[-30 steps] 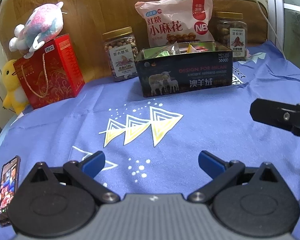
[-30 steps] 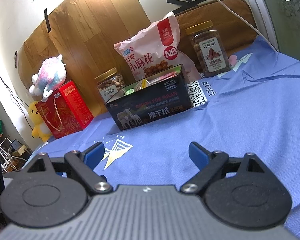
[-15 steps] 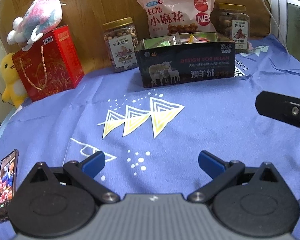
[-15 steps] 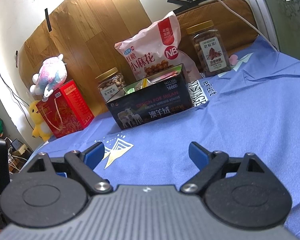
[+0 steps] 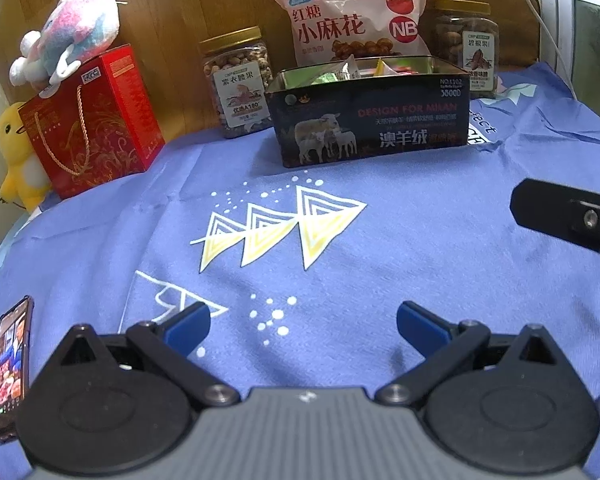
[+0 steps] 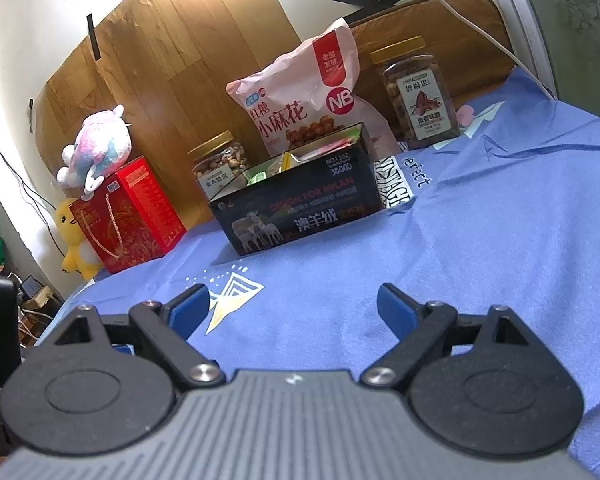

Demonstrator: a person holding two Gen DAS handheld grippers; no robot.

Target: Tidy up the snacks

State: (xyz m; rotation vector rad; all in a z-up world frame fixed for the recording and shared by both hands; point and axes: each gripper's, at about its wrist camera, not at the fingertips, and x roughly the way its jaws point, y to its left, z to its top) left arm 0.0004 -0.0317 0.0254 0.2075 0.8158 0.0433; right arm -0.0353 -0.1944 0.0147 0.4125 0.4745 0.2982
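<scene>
left view tilted down | blue cloth (image 5: 420, 216) bare in front | wooden backboard (image 6: 172, 64) | both grippers released

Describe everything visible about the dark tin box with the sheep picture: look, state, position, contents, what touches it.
The dark tin box is rectangular, glossy metal by its look, lidless, with sheep, red "DESIGN FOR MILAN" lettering and white Chinese characters on its front. It stands upright on the blue cloth, in front of the pink snack bag, between two nut jars behind it. Small wrapped snacks poke above its rim. Neither gripper touches it.
</scene>
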